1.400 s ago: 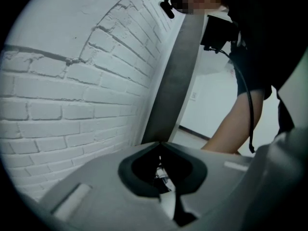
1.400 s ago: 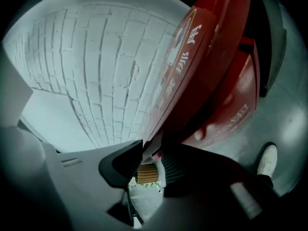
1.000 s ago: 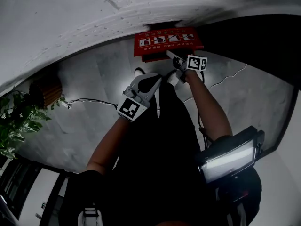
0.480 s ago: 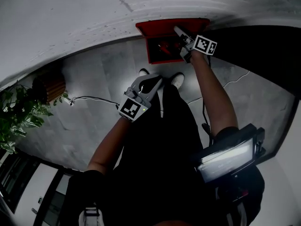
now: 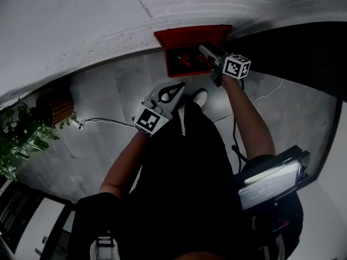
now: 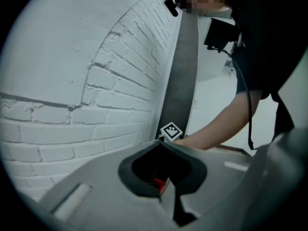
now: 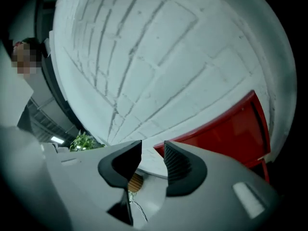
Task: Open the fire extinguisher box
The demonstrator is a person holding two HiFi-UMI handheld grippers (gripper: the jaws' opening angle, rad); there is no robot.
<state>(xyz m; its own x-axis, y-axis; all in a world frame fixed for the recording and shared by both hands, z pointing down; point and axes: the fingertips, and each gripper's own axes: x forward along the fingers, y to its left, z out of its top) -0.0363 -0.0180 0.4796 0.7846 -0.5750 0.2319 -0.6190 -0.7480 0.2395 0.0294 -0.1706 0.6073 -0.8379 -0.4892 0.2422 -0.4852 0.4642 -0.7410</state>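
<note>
The red fire extinguisher box (image 5: 169,64) stands on the floor against the white brick wall, its lid (image 5: 190,36) raised back against the bricks. Red extinguishers (image 5: 186,60) show inside. My right gripper (image 5: 202,48) hovers over the box's right part, and its jaws are closing with nothing between them. In the right gripper view the gap (image 7: 153,155) is empty, with the red lid (image 7: 231,129) off to the right. My left gripper (image 5: 179,85) hangs nearer me, above the floor in front of the box, with its fingertips (image 6: 160,141) touching and nothing held.
The person's shoe (image 5: 199,97) is just in front of the box. A cable (image 5: 108,121) runs across the grey floor toward a brown basket (image 5: 54,104) and a plant (image 5: 21,140) at the left. A dark area (image 5: 303,53) lies to the right.
The box lid went from lying shut to standing open against the wall. My right gripper rose with it and now sits over the open box. The left gripper barely moved.
</note>
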